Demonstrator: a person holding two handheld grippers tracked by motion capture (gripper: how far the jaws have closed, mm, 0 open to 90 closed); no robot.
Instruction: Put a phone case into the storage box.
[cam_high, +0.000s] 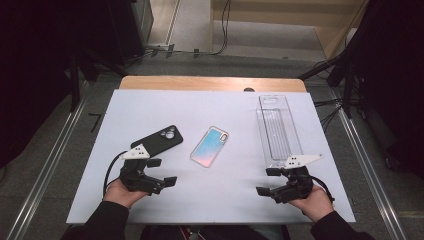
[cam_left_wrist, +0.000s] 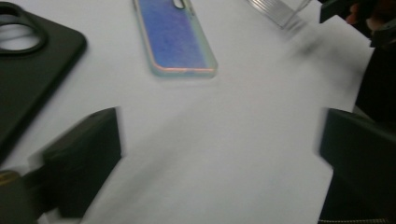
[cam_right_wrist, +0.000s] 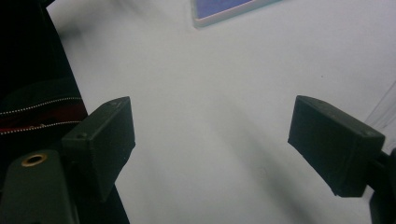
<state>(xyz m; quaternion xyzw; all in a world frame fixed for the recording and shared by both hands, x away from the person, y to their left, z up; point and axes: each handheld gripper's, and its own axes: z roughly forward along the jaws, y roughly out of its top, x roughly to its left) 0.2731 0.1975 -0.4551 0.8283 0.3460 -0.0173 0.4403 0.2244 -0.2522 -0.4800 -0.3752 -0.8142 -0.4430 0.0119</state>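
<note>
An iridescent blue-pink phone case (cam_high: 210, 145) (cam_left_wrist: 175, 37) lies in the middle of the white board (cam_high: 225, 195); its corner (cam_right_wrist: 224, 11) reaches into the right gripper view. A black phone case (cam_high: 157, 141) (cam_left_wrist: 28, 70) lies to its left. A clear plastic tray (cam_high: 277, 130) lies lengthwise at the right. My left gripper (cam_high: 162, 172) (cam_left_wrist: 219, 154) is held open just in front of the black case, nothing between its jaws. My right gripper (cam_high: 269, 181) (cam_right_wrist: 212, 140) is open near the tray's near end, also holding nothing.
The board covers a wooden table (cam_high: 210, 82) whose far edge shows. Metal rails (cam_high: 45, 170) run along both sides on the grey floor. Dark equipment and cables (cam_high: 330, 107) stand around the table. Bare board lies between the two grippers.
</note>
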